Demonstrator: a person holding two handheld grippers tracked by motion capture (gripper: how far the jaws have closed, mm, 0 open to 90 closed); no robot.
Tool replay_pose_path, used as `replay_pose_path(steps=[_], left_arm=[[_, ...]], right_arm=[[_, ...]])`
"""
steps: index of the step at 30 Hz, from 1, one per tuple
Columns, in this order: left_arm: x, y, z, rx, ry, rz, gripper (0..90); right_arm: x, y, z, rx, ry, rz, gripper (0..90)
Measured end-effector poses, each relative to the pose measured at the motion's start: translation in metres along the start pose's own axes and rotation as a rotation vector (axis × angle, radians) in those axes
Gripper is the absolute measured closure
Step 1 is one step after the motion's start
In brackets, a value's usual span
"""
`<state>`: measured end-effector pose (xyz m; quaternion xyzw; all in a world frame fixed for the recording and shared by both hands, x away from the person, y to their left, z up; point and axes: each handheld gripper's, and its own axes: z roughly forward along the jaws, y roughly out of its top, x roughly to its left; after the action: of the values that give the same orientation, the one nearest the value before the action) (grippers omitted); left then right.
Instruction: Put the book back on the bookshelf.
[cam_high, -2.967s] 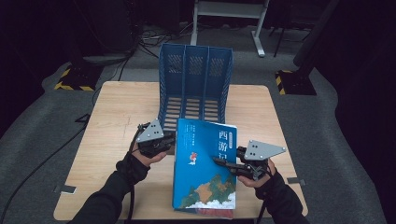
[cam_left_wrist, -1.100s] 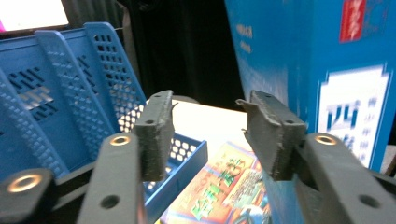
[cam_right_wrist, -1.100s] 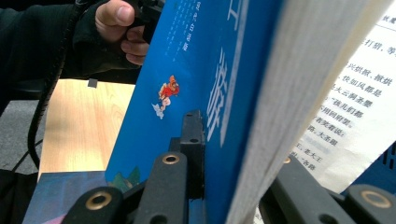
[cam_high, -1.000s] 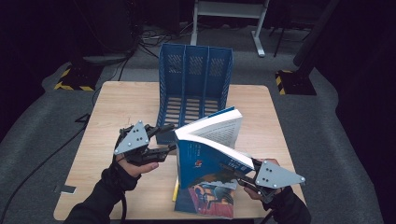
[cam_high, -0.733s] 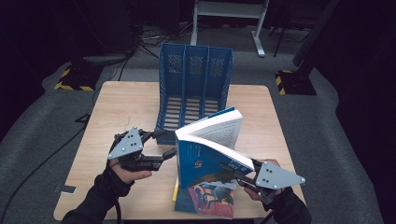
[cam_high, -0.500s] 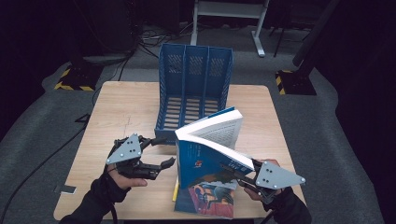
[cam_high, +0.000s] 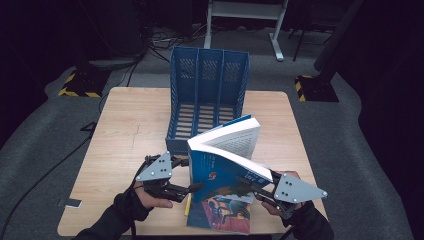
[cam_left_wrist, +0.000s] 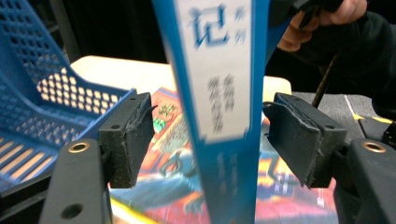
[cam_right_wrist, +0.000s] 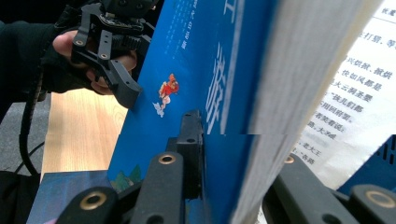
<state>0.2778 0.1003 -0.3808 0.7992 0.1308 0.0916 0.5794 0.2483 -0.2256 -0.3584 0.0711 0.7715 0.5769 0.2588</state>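
Book (cam_high: 225, 167) with a glossy blue cover stands tilted on the near right part of the wooden worktop (cam_high: 130, 125), spine toward the left, white page block fanned toward the blue file rack (cam_high: 210, 95) just beyond it. Its cover carries white Chinese characters and a small red figure; a second, colourful book (cam_high: 220, 215) lies flat beneath it. Clamped on the near right edge of the cover and pages is the right gripper (cam_high: 260, 187). At the left, the left gripper (cam_high: 192, 187) has its jaws apart on either side of the spine, pads (cam_left_wrist: 130, 135) clear of it, having just been closing a little.
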Motion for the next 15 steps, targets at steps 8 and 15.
replay_pose_path(steps=[8, 15], left_arm=[[0.000, 0.017, 0.018, -0.048, -0.019, 0.018, 41.5], [-0.002, 0.031, 0.021, -0.100, -0.028, 0.034, 44.3]], right_arm=[[0.002, -0.004, -0.006, 0.015, -0.019, 0.013, 71.2], [0.001, -0.009, -0.010, 0.029, -0.016, 0.032, 69.0]])
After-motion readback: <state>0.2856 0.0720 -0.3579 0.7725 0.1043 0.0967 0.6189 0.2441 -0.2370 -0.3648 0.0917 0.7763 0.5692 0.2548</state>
